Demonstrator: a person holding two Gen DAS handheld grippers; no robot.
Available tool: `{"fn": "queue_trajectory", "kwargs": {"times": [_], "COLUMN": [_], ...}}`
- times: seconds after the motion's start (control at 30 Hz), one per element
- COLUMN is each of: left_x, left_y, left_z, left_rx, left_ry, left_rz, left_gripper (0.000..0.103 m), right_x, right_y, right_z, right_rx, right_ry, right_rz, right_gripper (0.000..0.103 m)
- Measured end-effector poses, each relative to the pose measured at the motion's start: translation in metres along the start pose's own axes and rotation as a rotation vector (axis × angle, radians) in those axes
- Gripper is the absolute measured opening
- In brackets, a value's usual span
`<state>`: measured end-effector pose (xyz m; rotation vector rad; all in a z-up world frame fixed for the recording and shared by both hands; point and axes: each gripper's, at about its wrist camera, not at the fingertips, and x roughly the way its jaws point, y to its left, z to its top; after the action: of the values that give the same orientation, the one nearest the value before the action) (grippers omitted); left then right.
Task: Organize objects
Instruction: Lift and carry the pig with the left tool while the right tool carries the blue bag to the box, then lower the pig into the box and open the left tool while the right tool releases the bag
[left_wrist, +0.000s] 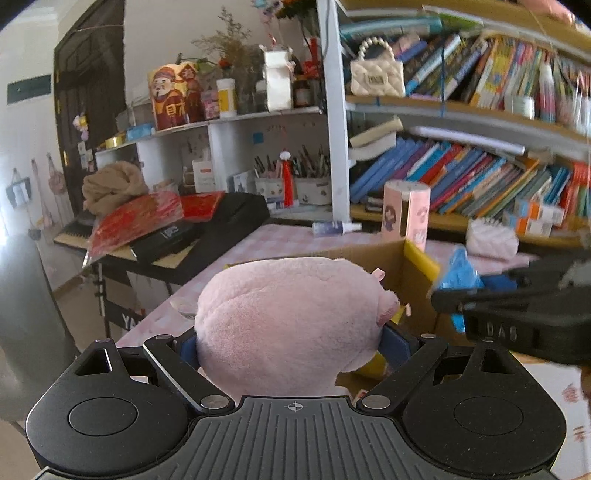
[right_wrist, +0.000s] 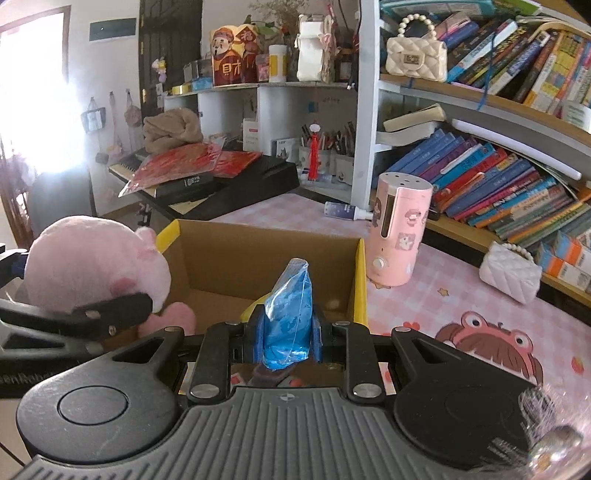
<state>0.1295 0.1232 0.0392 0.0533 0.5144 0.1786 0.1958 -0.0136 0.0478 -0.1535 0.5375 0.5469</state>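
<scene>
Left wrist view, gripper: the left gripper (left_wrist: 291, 343) has its jaws spread wide and clamped on a pink plush toy (left_wrist: 288, 317), which fills the space between the blue pads.
Left wrist view, box: an open cardboard box (left_wrist: 388, 254) with yellow flap edges sits on the pink checked table (left_wrist: 273, 240), just behind the toy; its inside is hidden here.
Left wrist view, right side: the right gripper (left_wrist: 443, 295) reaches in from the right, with a blue packet (left_wrist: 460, 273) at its tip.
Left wrist view, pen cups: two white cups (left_wrist: 314, 190) under the shelf hold pens and pencils.
Right wrist view, gripper: the right gripper (right_wrist: 288, 332) has its jaws close together, pinching the blue packet (right_wrist: 290, 314) upright.
Right wrist view, box: the cardboard box (right_wrist: 258, 258) lies directly ahead, its brown floor bare where visible; the packet is in front of its opening.
Right wrist view, toy: the pink plush toy (right_wrist: 96, 262) is at the box's left edge, held by the left gripper (right_wrist: 122, 310).
Right wrist view, table: a pink cylindrical appliance (right_wrist: 400, 229) stands just right of the box; a small white quilted bag (right_wrist: 511, 271) lies farther right.
</scene>
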Motion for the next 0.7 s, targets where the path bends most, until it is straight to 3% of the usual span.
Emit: {"fn": "queue_trajectory", "kwargs": {"times": [0.7], "left_x": [0.08], "left_y": [-0.028], "left_z": [0.0], "left_rx": [0.102], "left_ry": [0.143], "left_rz": [0.074], "left_gripper": [0.095], "right_x": [0.07], "right_y": [-0.031], "right_z": [0.018], "right_rx": [-0.073], "right_ry": [0.066], "right_rz": [0.07], "right_gripper": [0.022]}}
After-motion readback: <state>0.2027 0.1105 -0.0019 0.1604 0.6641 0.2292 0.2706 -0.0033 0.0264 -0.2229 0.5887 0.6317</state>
